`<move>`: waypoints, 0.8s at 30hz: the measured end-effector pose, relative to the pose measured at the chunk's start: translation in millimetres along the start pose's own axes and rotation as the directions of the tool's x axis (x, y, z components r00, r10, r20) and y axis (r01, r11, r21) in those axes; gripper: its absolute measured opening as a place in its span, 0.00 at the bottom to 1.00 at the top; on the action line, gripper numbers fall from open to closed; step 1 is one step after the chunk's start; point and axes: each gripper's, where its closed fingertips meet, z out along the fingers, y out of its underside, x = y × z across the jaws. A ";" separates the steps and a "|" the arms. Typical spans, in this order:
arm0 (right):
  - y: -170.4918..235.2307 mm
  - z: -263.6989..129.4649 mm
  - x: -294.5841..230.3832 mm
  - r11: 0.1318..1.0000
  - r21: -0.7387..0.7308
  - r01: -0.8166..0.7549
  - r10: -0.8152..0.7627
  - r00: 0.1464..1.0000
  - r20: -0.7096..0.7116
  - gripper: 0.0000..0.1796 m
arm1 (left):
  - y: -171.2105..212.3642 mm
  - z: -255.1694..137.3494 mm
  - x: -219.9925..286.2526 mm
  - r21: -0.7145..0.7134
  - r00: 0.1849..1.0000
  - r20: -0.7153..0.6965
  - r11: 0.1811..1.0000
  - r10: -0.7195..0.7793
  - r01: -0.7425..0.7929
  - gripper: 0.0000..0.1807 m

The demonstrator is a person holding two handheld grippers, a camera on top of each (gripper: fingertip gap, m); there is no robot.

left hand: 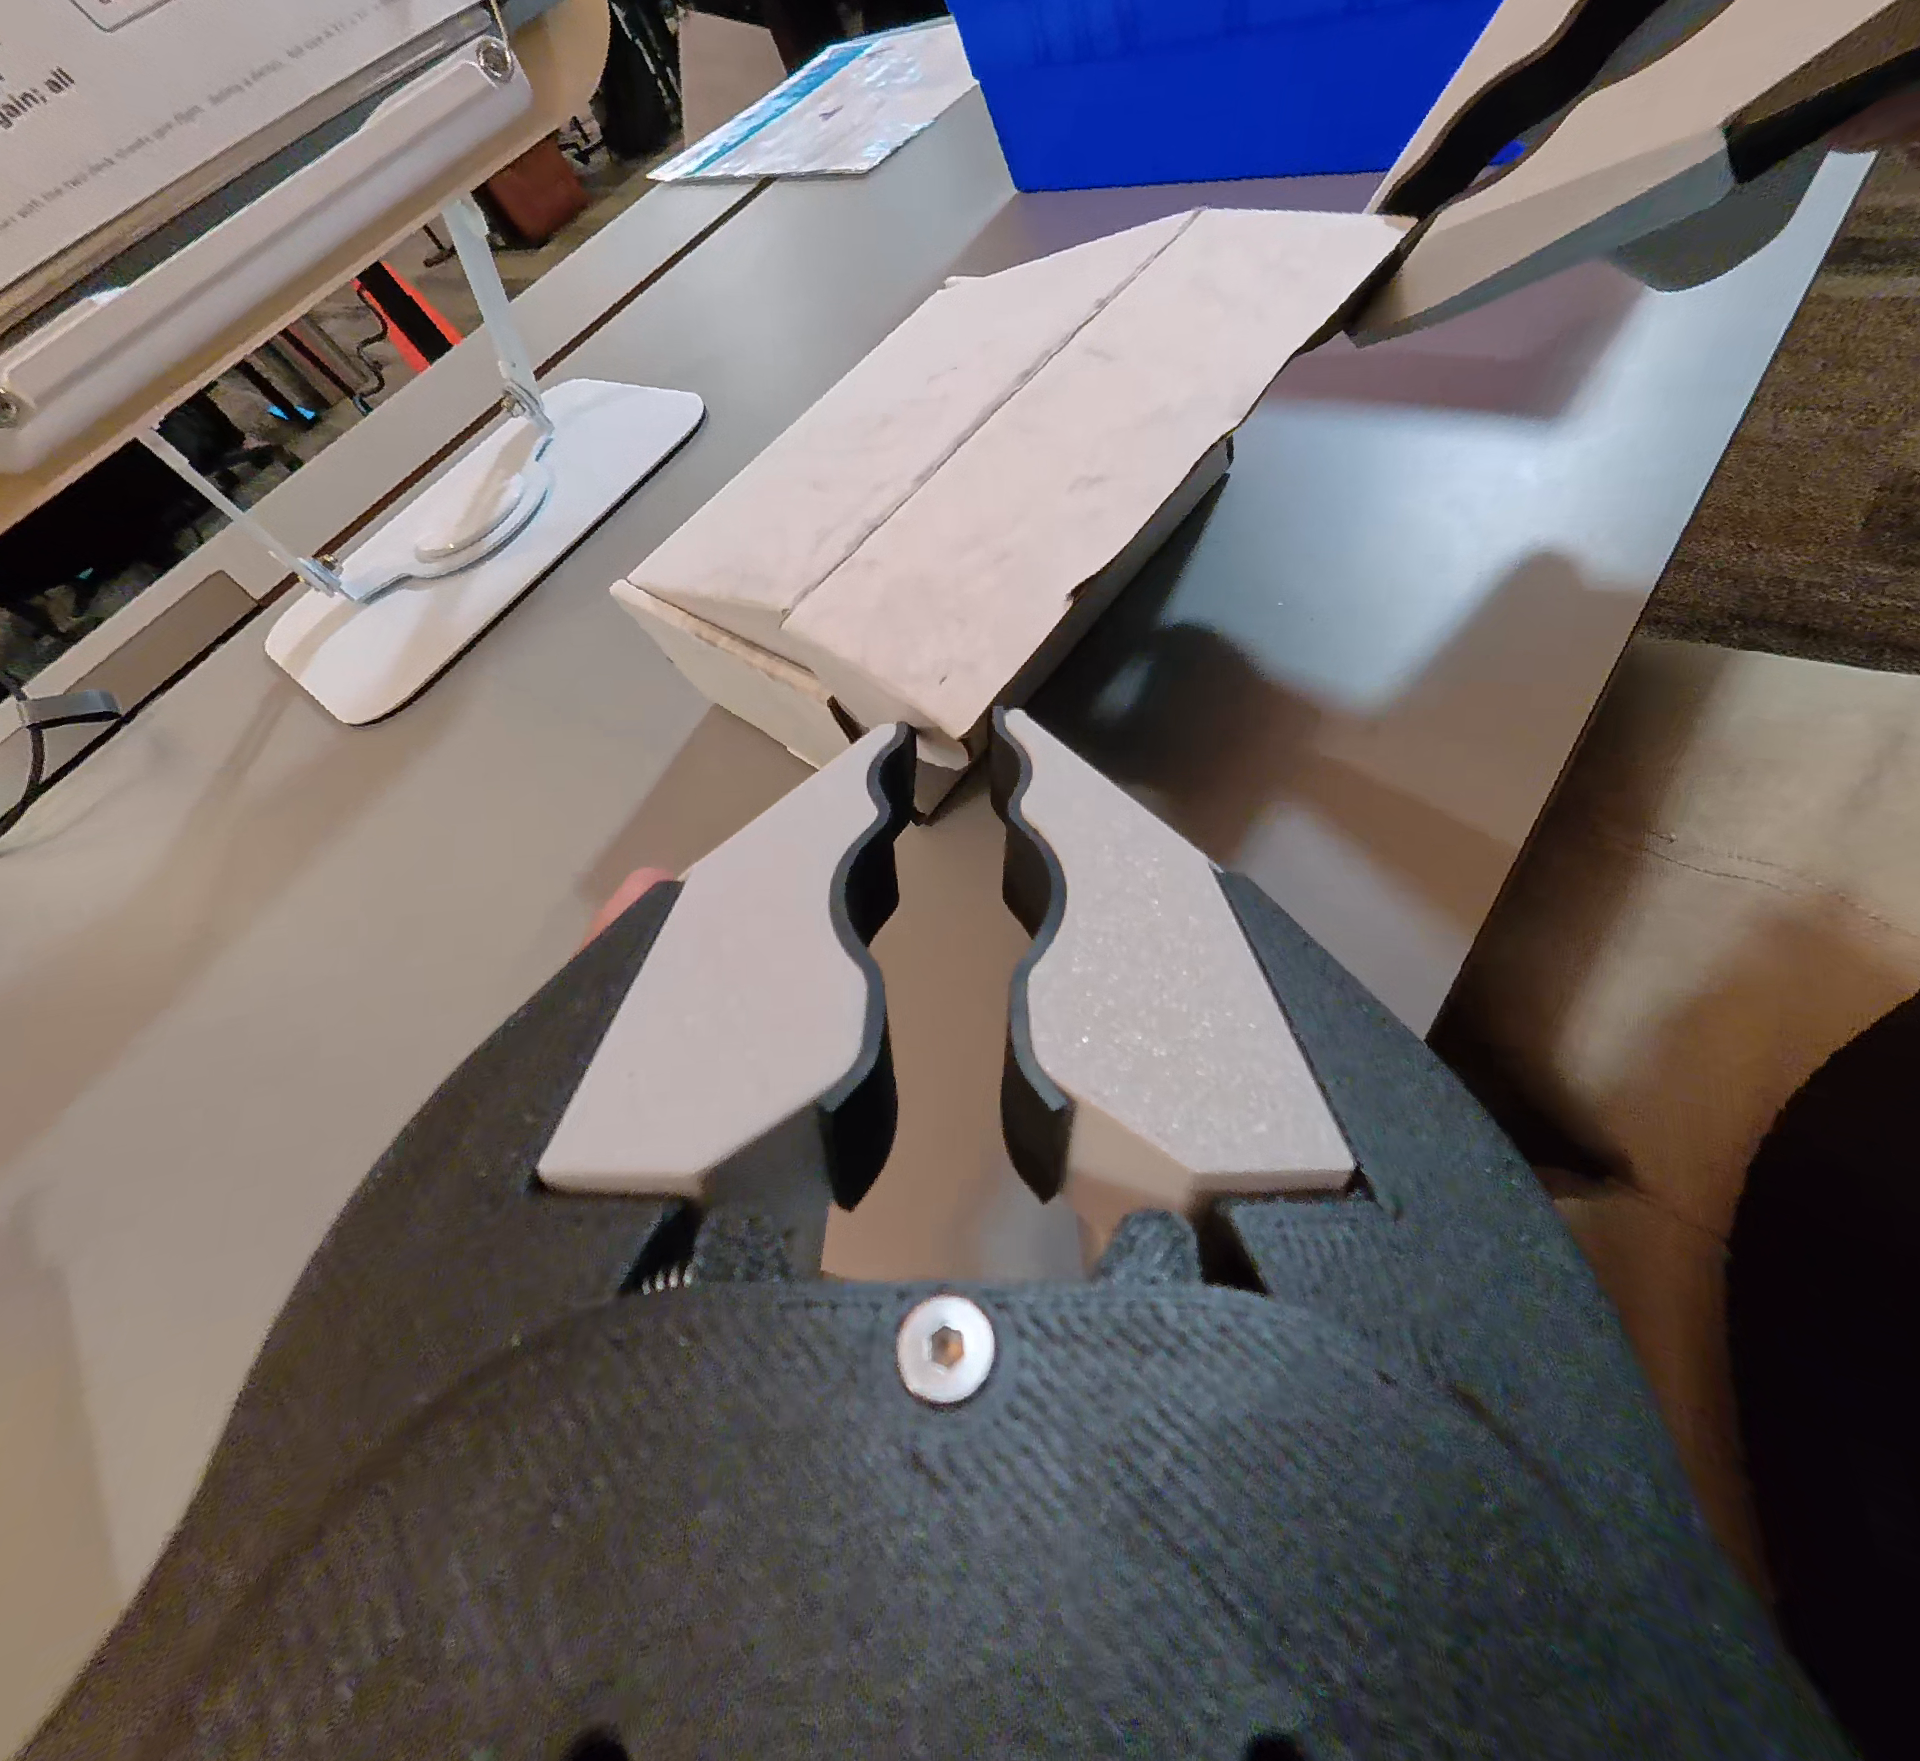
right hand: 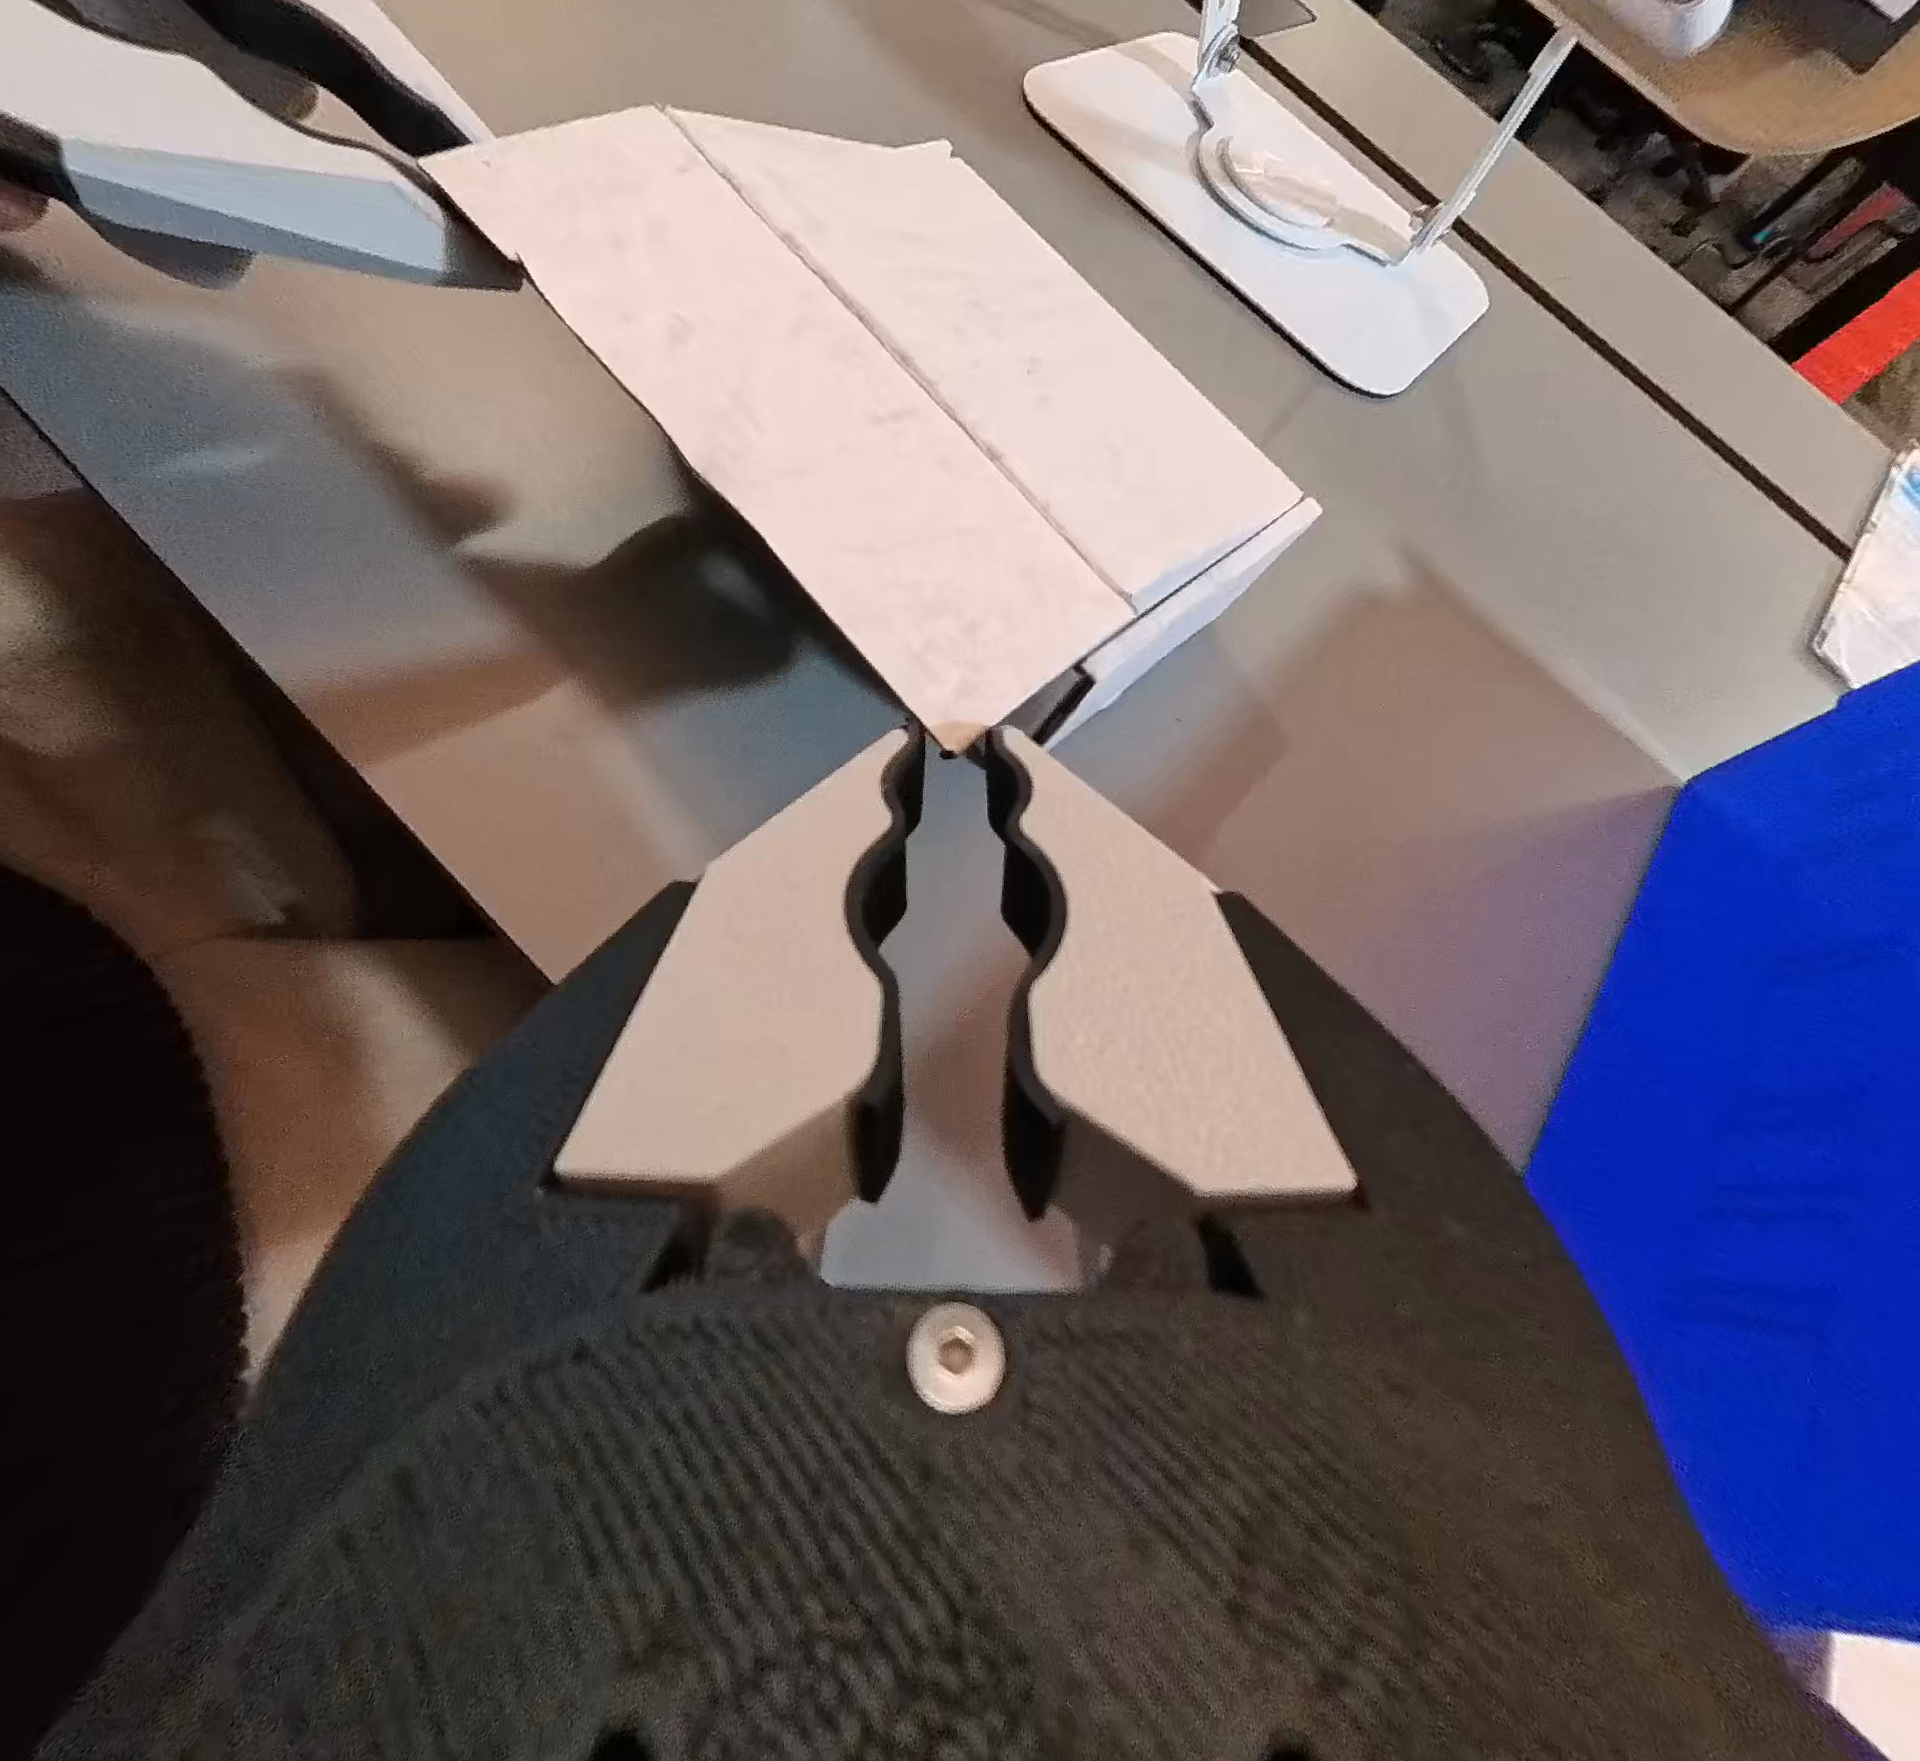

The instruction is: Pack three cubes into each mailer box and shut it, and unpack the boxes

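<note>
A white mailer box [left hand: 935,464] lies on the grey table, its lid down with the front flap raised over the table edge side. My left gripper [left hand: 951,747] is closed on the near corner of that flap. My right gripper [right hand: 954,741] is closed on the flap's other corner. Each gripper also shows in the other's view, at the far corner of the flap: the right one in the left wrist view [left hand: 1392,277], the left one in the right wrist view [right hand: 457,205]. The box [right hand: 914,381] hides its inside. No cubes are in view.
A blue plastic bin [left hand: 1247,18] [right hand: 1766,984] stands beyond the box. A white document stand [left hand: 488,548] [right hand: 1268,205] with a printed sheet is beside it. A blue-and-white packet [left hand: 831,111] lies farther back. The table edge [left hand: 1662,672] runs close to the box.
</note>
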 end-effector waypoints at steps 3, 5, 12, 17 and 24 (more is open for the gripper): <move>-1.4 -1.5 0.6 1.000 0.011 -0.019 0.019 1.000 0.002 0.05 | -0.9 0.5 0.2 -0.003 1.000 0.005 1.000 0.003 -0.003 0.06; -2.3 -2.5 0.7 0.999 0.020 -0.033 0.033 0.999 0.005 0.05 | -2.5 1.0 0.5 -0.008 1.000 0.018 1.000 0.021 -0.021 0.05; 1.9 -1.8 1.4 0.998 0.013 -0.068 0.068 0.998 0.014 0.05 | -0.8 5.3 2.4 -0.043 0.994 0.050 0.995 0.094 -0.091 0.06; 1.5 0.0 0.3 0.994 0.010 -0.107 0.107 0.994 0.023 0.05 | -0.8 6.6 2.2 -0.052 0.999 0.038 0.998 0.023 -0.021 0.07; 3.5 1.8 2.1 0.993 0.005 -0.120 0.120 0.993 0.015 0.06 | 0.8 8.8 5.0 -0.062 0.999 0.026 0.998 0.022 -0.021 0.09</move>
